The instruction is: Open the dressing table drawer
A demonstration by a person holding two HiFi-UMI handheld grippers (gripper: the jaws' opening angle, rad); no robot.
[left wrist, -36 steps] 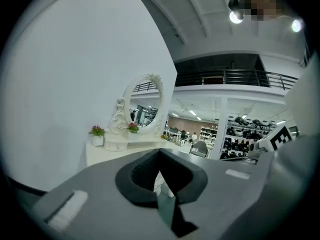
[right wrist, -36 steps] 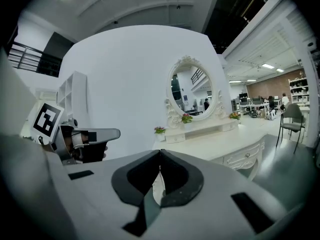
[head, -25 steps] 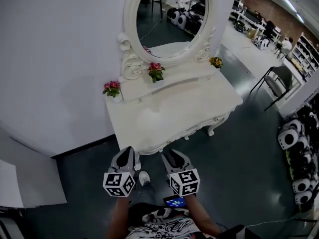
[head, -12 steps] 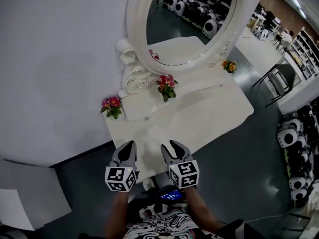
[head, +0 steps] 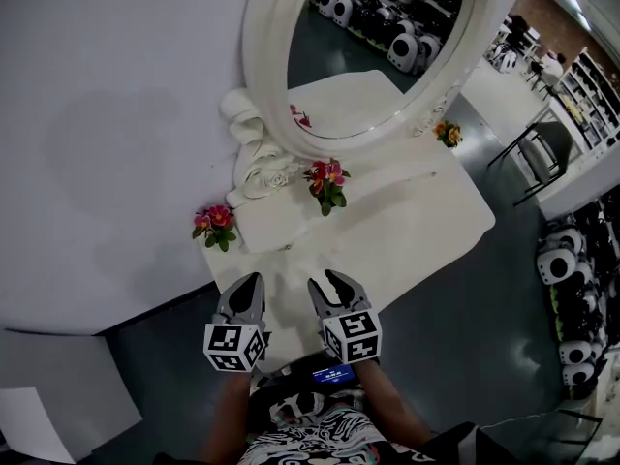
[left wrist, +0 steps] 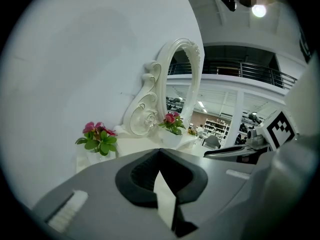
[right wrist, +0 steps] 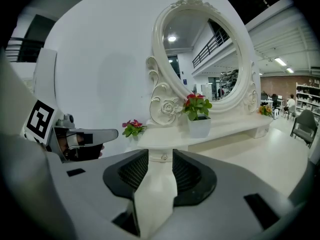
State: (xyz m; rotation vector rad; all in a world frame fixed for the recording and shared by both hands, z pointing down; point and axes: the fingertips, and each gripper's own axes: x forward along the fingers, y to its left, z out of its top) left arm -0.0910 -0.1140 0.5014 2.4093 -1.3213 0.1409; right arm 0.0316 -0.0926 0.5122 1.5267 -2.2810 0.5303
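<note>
The white dressing table (head: 417,216) stands against the wall under its oval mirror (head: 387,46). Both grippers hover over the table's near left part. My left gripper (head: 249,282) has its fingertips together with nothing in them; in the left gripper view (left wrist: 159,150) it points towards the mirror's scrolled foot. My right gripper (head: 325,280) is open and empty. In the right gripper view (right wrist: 161,155) the gap between the jaws frames a small round drawer knob (right wrist: 161,157) on the raised shelf, still some way ahead.
Three pots of pink and orange flowers (head: 213,226) (head: 327,182) (head: 448,132) stand on the raised shelf. A dark chair (head: 547,148) is to the right, and white-and-black machines (head: 562,260) line the far right floor. A white wall lies behind the table.
Both grippers have moved forward, from in front of the table's front edge to over its top. The mirror and flowers now look closer.
</note>
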